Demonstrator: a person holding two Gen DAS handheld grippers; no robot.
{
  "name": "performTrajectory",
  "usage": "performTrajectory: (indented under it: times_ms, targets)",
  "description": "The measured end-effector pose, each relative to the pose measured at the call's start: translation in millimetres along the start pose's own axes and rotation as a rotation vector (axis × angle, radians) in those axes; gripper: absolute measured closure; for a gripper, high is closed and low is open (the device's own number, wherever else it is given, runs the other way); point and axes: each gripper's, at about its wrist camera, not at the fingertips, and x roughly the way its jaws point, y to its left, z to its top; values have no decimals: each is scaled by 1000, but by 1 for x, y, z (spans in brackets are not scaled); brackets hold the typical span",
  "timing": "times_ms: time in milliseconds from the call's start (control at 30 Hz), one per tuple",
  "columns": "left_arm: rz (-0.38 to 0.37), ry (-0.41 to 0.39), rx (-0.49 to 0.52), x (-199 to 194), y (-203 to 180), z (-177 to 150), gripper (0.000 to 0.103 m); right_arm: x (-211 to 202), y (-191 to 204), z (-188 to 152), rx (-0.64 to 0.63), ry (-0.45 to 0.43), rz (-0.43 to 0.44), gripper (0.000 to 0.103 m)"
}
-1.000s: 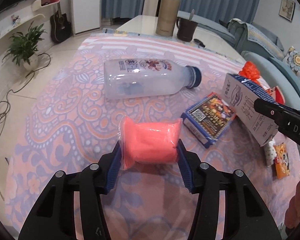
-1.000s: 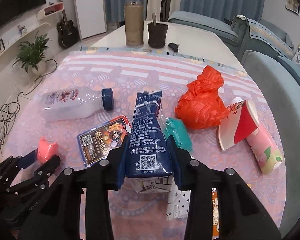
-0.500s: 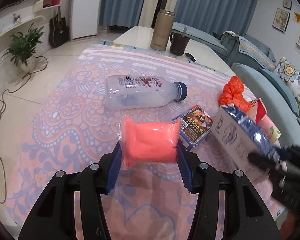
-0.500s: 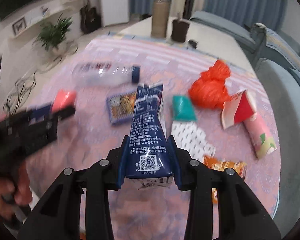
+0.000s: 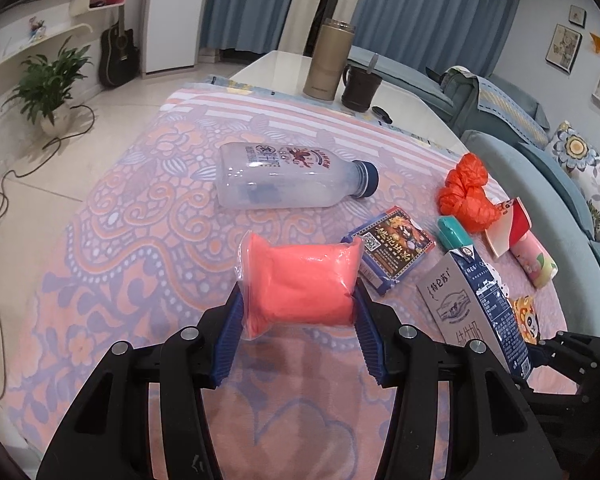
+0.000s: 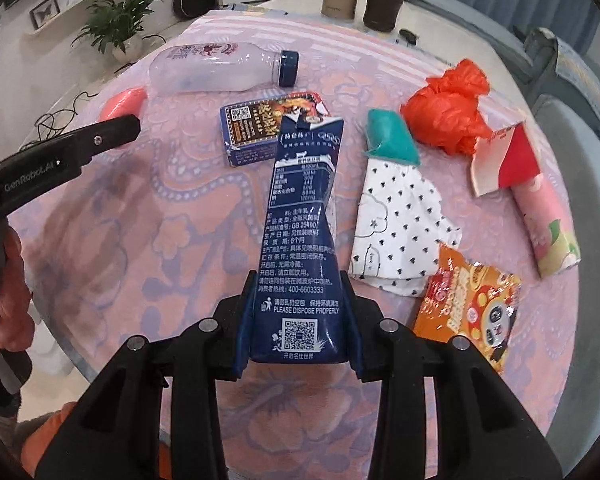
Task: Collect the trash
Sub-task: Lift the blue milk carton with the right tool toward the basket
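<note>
Both tongs have risen, right tongs (image 6: 298, 332) still clamping milk carton (image 6: 300, 240).

Between the left jaws sits a pink plastic-wrapped packet (image 5: 300, 284); ahead of them lies a clear plastic bottle with a blue cap (image 5: 288, 180), on its side on the patterned tablecloth (image 5: 112, 240). Between the right jaws stands a dark blue milk carton (image 6: 300, 240) — a flat printed box (image 6: 268, 128) beyond it, a white dotted wrapper (image 6: 396, 224) to its right.

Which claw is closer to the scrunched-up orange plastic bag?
Right, I think. The right claw, shut on the milk carton, has the orange plastic bag ahead to its right. The left claw, holding the pink packet, is across the table.
</note>
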Motion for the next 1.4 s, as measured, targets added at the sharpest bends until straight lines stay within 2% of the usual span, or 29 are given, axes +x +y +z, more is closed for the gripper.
performTrajectory:
  times_ms: [67, 100, 267, 300, 333, 367, 400, 433, 533, 733, 900, 967, 1133, 1300, 1367, 1400]
  targets:
    - [-6, 3, -8, 1, 2, -1, 54, 3, -1, 3, 19, 7, 1, 49]
    - [-10, 5, -11, 2, 2, -1, 54, 5, -1, 4, 29, 8, 1, 36]
    - [-11, 8, -9, 4, 1, -3, 54, 9, 4, 18, 40, 8, 13, 36]
    - [-14, 8, -11, 4, 2, -3, 54, 10, 6, 21, 35, 14, 8, 36]
    - [-17, 8, -11, 4, 1, -3, 54, 11, 8, 23, 32, 19, 0, 43]
    - [-17, 8, -9, 4, 1, -3, 54, 12, 9, 25, 30, 21, -8, 51]
    - [-18, 6, -7, 3, 0, -3, 54, 14, 10, 27, 28, 29, -15, 69]
    - [-21, 3, -5, 2, -1, -3, 54, 15, 9, 27, 30, 34, -24, 72]
    - [-34, -11, 7, -1, -5, -2, 54, 10, 6, 26, 43, -14, -37, 72]
    - [-76, -50, 24, -14, -16, 3, 54, -27, -4, 27, 68, -151, 3, 72]
    - [-116, -66, 36, -23, -28, 9, 54, -51, -19, 27, 99, -194, 29, 72]
    - [-121, -73, 48, -26, -34, 9, 54, -53, -23, 26, 91, -179, 39, 72]
    - [-130, -73, 81, -27, -47, 4, 54, -33, -22, 4, 30, -33, 61, 72]
    - [-143, -52, 93, -21, -52, -1, 54, -14, -25, -14, 69, 60, 49, 71]
    - [-141, -47, 99, -19, -52, -2, 54, -10, -30, -13, 97, 84, 52, 58]
    - [-141, -45, 101, -18, -52, -2, 54, -9, -33, -11, 116, 87, 63, 45]
